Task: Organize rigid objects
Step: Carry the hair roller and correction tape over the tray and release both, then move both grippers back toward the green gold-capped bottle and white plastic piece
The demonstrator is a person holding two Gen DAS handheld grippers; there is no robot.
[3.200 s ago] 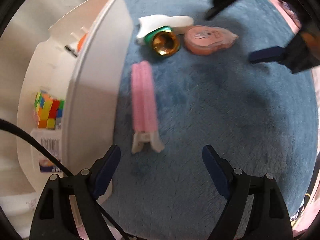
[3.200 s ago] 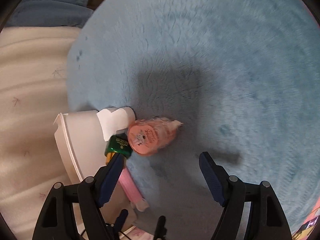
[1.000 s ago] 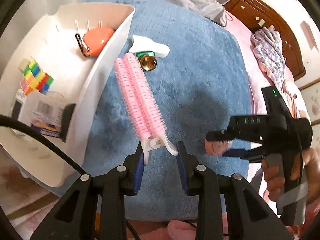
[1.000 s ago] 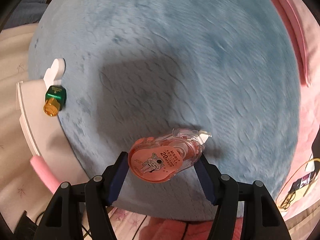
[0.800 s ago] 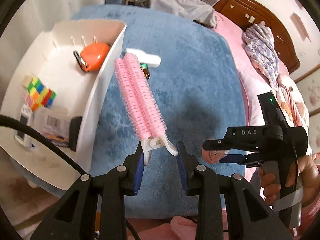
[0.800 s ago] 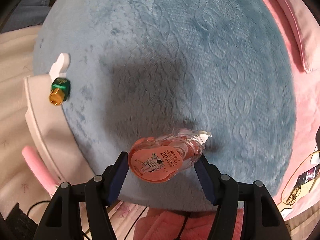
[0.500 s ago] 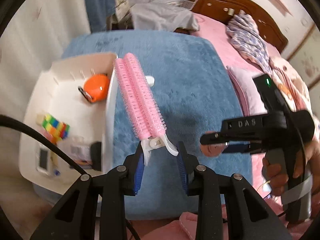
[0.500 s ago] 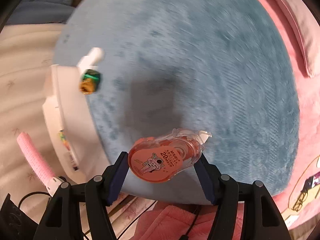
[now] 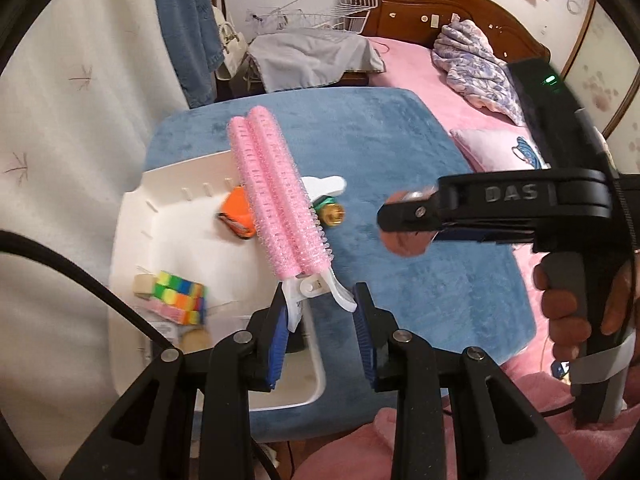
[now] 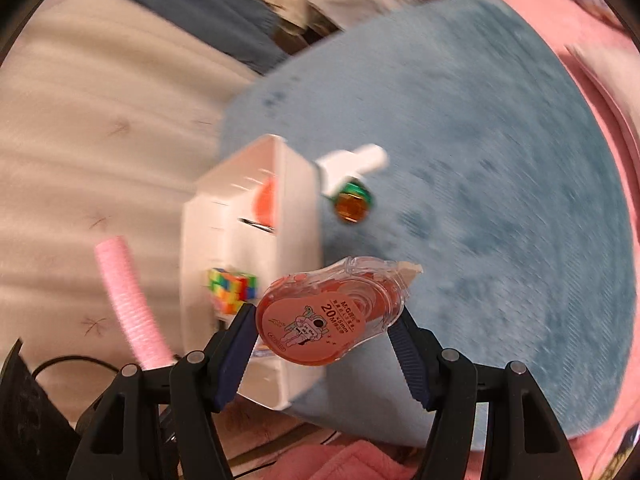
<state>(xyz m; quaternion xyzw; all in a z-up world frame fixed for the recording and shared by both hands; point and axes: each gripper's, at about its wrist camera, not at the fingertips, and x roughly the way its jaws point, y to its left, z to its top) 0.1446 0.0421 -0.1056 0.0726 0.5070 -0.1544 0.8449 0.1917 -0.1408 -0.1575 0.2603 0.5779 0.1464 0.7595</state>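
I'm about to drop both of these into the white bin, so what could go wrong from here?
The left gripper pinches only the white handle tips of the long pink hair roller; held at one end, it may pivot or slip out.

The right gripper holds the smooth, rounded correction tape by its edges, so it could squirt free.

The white bin already holds a puzzle cube and an orange item, so the roller may not lie flat.

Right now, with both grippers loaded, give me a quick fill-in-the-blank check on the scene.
1. The left gripper is shut on the pink ____.
2. The right gripper is shut on the orange ____.
3. The colourful cube lies inside the white ____.
4. The green-and-gold fitting lies on the blue ____, outside the bin.

Missing words: hair roller clip; correction tape; bin; mat
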